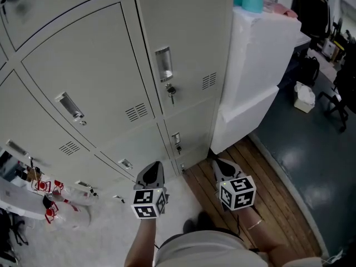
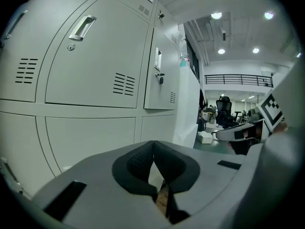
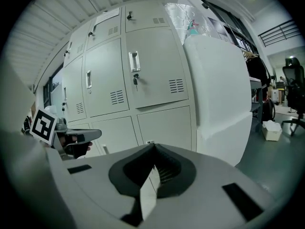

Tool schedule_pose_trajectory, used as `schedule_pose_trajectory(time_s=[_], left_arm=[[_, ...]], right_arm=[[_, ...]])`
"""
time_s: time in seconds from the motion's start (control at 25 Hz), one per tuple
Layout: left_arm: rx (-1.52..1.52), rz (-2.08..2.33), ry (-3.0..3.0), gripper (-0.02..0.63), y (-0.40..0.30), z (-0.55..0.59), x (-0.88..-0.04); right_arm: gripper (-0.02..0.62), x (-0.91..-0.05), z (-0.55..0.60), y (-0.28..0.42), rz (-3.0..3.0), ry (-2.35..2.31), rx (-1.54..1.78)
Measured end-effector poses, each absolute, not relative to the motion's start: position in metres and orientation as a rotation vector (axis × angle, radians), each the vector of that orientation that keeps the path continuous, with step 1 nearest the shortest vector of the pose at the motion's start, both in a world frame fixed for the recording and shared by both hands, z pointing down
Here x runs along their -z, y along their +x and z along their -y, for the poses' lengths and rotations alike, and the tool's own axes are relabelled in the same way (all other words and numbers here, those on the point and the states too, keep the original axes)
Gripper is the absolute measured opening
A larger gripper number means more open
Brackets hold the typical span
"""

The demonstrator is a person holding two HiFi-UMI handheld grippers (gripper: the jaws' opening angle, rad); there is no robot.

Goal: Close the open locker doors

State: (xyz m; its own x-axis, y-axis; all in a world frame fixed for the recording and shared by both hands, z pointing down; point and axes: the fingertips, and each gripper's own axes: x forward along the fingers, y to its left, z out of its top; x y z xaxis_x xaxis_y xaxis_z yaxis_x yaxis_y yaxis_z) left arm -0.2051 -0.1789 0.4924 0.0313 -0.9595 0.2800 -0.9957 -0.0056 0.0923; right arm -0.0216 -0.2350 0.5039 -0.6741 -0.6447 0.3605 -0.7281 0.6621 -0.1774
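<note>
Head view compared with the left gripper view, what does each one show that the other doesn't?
Only the head view shows the person's shoes and bracelet. Only the left gripper view shows ceiling lights and a balcony railing. Both show the grey lockers, the key in one door, and the shut right tool.

1. No word, brand name or number can be read in any of the three views.
2. The only printed signs are black-and-white square markers on the left cube (image 1: 149, 203) of the left tongs (image 1: 154, 168) and the right cube (image 1: 238, 192) of the right tongs (image 1: 221, 164). They show block patterns, not letters.
</note>
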Motion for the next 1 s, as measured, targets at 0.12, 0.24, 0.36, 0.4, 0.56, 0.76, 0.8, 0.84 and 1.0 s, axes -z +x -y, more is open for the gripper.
schedule_pose_trajectory(time_s=[0.12, 0.24, 0.36, 0.4, 0.56, 0.76, 0.8, 0.84, 1.0], left_arm=[[-0.198, 2.009, 2.046, 0.021, -0.2035, 0.1774, -0.4921], [-0.200, 2.012, 2.042, 0.021, -0.2037, 0.1766, -0.4926], [-0.202, 2.017, 2.037, 0.021, -0.2047, 0.1754, -0.4930], [-0.201, 2.020, 2.035, 0.020, -0.2052, 0.1750, -0.4929], [-0.200, 2.030, 2.027, 0.020, -0.2075, 0.1751, -0.4919], [-0.198, 2.037, 2.017, 0.020, -0.2088, 0.1749, -0.4923], [-0.197, 2.039, 2.016, 0.020, -0.2089, 0.1751, -0.4919], [-0.196, 2.042, 2.016, 0.021, -0.2092, 0.1754, -0.4913], [-0.196, 2.053, 2.007, 0.021, -0.2117, 0.1739, -0.4902]], right_arm=[[0.002, -0.5027, 0.2348, -0.0191, 2.609, 1.105, -0.437], [0.002, -0.5022, 0.2337, -0.0203, 2.613, 1.089, -0.415], [0.002, -0.5046, 0.2321, -0.0214, 2.608, 1.080, -0.414], [0.002, -0.5056, 0.2321, -0.0216, 2.606, 1.081, -0.415], [0.002, -0.5062, 0.2340, -0.0235, 2.606, 1.079, -0.417], [0.002, -0.5067, 0.2363, -0.0249, 2.606, 1.075, -0.419], [0.002, -0.5068, 0.2369, -0.0251, 2.606, 1.074, -0.418], [0.002, -0.5068, 0.2374, -0.0256, 2.608, 1.073, -0.417], [0.002, -0.5075, 0.2369, -0.0290, 2.611, 1.057, -0.419]])
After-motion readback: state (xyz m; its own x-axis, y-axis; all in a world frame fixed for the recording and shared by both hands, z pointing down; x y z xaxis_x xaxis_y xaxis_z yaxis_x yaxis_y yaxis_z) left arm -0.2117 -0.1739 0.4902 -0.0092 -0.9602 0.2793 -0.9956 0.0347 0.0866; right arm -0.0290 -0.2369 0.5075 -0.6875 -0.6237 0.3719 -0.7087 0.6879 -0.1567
